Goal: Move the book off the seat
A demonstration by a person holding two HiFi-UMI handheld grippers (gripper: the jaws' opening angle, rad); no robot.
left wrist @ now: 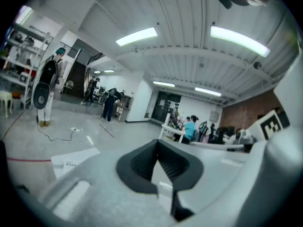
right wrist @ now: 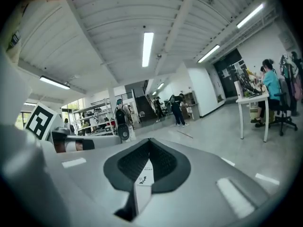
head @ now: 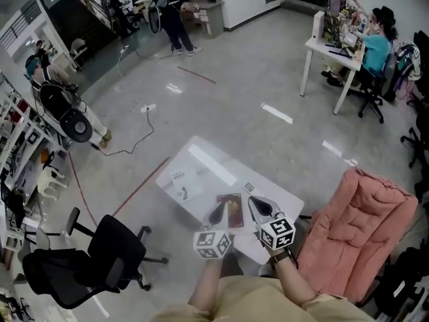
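A dark red book (head: 230, 210) lies flat on the low white table (head: 201, 154), near its front edge. My left gripper (head: 219, 208) sits just left of the book and my right gripper (head: 255, 202) just right of it, both over the tabletop. In the left gripper view the left gripper (left wrist: 157, 143) has its jaw tips together with nothing between them. The right gripper (right wrist: 149, 141) looks the same in the right gripper view: shut and empty. The pink padded armchair (head: 355, 227) stands to the right with nothing on its seat.
A printed white sheet (head: 182, 183) and a small grey item (head: 249, 187) lie on the table. A black office chair (head: 100, 253) stands at the left. A cable (head: 134, 136) runs over the floor. A person sits at a white desk (head: 332, 52) far right.
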